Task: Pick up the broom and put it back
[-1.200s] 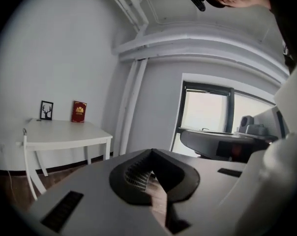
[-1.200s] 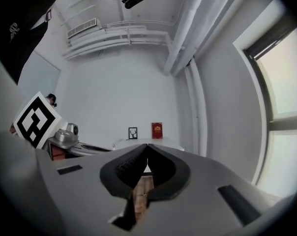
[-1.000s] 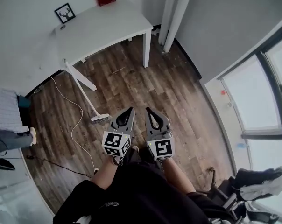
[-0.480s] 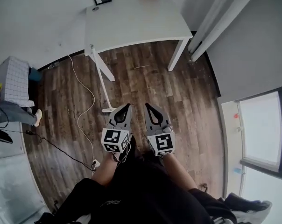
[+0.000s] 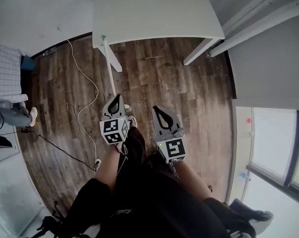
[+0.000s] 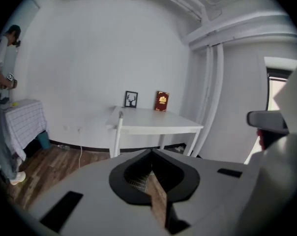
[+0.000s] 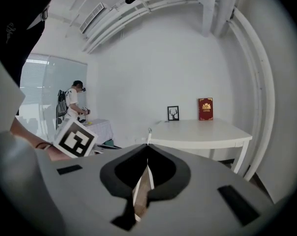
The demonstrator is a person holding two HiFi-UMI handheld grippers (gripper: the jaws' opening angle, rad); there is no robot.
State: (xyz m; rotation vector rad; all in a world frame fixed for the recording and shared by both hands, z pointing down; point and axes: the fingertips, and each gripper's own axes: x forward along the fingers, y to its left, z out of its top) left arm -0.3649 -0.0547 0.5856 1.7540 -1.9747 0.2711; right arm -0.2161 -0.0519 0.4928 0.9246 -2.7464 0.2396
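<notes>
A broom (image 5: 109, 66) with a white handle leans against the front left corner of the white table (image 5: 154, 14). Its lower end and head are hidden behind my left gripper (image 5: 114, 99). That gripper is shut and empty, its tip right at the foot of the handle in the head view. My right gripper (image 5: 159, 110) is shut too, empty, about a hand's width to the right over the wood floor. The left gripper view shows the broom handle (image 6: 118, 134) beyond the left gripper (image 6: 151, 152). In the right gripper view the broom's top end (image 7: 149, 133) peeks over the right gripper (image 7: 147, 146).
A white cable (image 5: 85, 100) and a black cable (image 5: 60, 148) run over the floor on the left to a plug (image 5: 96, 161). A person (image 5: 13, 115) stands by a checked-cloth stand (image 5: 8, 73). White pipes (image 5: 261, 11) and a window (image 5: 273, 148) are on the right. A picture frame (image 6: 131, 99) and a red book (image 6: 162, 101) stand on the table.
The person has stepped toward the table, which now fills the top of the head view. Both grippers moved forward, and the left one now covers the broom's head.
</notes>
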